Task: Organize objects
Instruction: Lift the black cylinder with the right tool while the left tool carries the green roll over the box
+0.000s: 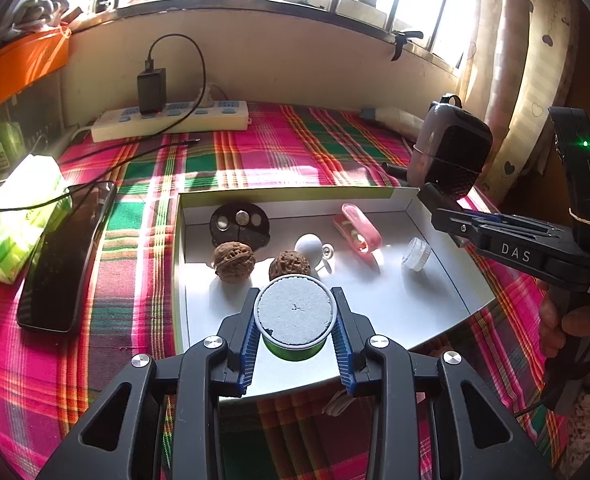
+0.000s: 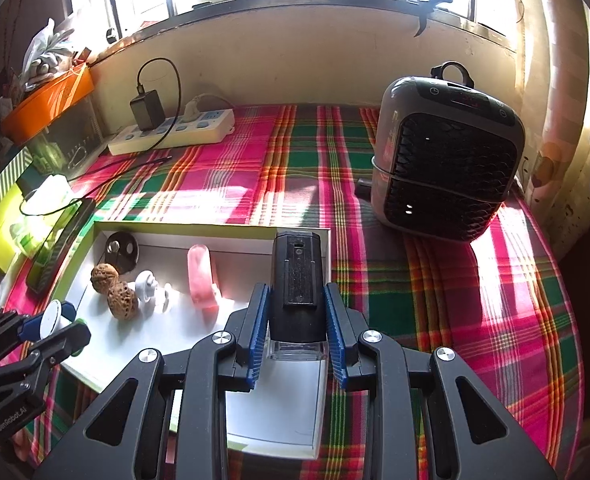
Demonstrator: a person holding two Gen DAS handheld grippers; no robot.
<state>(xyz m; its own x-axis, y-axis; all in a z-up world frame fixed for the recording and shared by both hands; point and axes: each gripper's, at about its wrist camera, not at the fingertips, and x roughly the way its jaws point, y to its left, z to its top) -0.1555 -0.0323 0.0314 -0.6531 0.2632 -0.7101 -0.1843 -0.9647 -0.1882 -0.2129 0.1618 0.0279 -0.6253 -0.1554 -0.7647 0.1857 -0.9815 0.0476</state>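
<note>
Left gripper (image 1: 295, 330) is clamped on a green tin (image 1: 294, 320), held over the near part of the tray (image 1: 447, 300). Right gripper (image 2: 297, 332) is clamped on a black-capped bottle (image 2: 297, 292) above the tray's right edge. Only the left view shows a clear jar (image 1: 416, 254) beyond the tin, to the right.

A pink, green and orange plaid cloth (image 2: 435, 280) lies under a white tray (image 1: 435, 300) holding brown walnuts (image 1: 233, 260).
</note>
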